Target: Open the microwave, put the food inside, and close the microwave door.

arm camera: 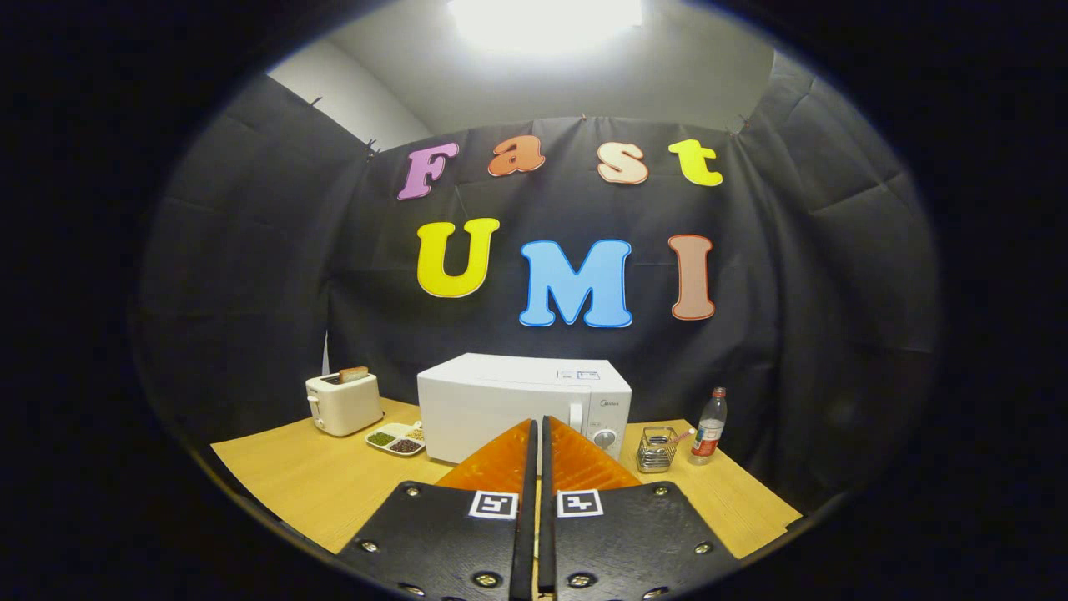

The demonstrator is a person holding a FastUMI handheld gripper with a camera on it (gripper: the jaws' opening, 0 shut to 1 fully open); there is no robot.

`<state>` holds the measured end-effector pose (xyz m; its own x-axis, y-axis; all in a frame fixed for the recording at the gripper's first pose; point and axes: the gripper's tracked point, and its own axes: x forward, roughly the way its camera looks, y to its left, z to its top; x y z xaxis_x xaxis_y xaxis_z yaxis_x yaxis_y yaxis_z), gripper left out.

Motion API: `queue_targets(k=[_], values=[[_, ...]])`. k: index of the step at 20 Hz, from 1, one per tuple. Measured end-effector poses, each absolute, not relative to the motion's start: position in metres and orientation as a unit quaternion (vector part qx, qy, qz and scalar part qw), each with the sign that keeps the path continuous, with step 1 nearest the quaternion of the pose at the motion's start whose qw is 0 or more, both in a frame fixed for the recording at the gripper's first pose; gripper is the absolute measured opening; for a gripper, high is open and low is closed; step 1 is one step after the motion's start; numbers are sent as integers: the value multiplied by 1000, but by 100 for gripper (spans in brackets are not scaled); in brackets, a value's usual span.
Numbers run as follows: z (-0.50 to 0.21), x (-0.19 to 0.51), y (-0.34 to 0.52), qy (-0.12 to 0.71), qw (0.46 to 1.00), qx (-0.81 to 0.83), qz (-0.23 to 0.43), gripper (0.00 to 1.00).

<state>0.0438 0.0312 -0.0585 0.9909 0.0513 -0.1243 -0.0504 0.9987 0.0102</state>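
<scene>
The gripper point(536, 434) is held well back from the table point(275, 484), its two orange fingers point(501, 463) brought together with only a thin slit between them, and nothing is gripped. Straight beyond the fingertips the white microwave point(501, 396) is seen standing on the wooden surface, its door closed; the vertical door handle point(576, 415) lies just beyond and slightly right of the fingertips, with the control knob point(604, 439) further right. The food is judged to be the divided tray point(397, 438) of small portions, which rests on the table ahead and to the left of the fingers, just beside the microwave's left front corner and near a white toaster point(343, 402) with a slice of bread point(354, 374) standing in its slot. To the right of the microwave a wire holder point(657, 449) and a bottle point(709, 426) are set close together. No step appears to have been carried out yet, so the opening of the door is judged to be the step in hand. For that, the fingers would need to be parted, carried forward to the handle and closed around it, after which the door would have to be swung outward along its hinge arc; which side it is hinged on cannot be told with certainty.
</scene>
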Motion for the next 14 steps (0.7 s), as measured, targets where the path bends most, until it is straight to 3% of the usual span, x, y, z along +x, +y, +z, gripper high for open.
queue_targets(k=[6, 10, 14], values=[[-56, 47, 13, 74, 997, 26, 5, 3], [-36, 31, 7, 59, 998, 4, -19, 98], [-22, 24, 20, 38, 999, -20, -1, 97]])
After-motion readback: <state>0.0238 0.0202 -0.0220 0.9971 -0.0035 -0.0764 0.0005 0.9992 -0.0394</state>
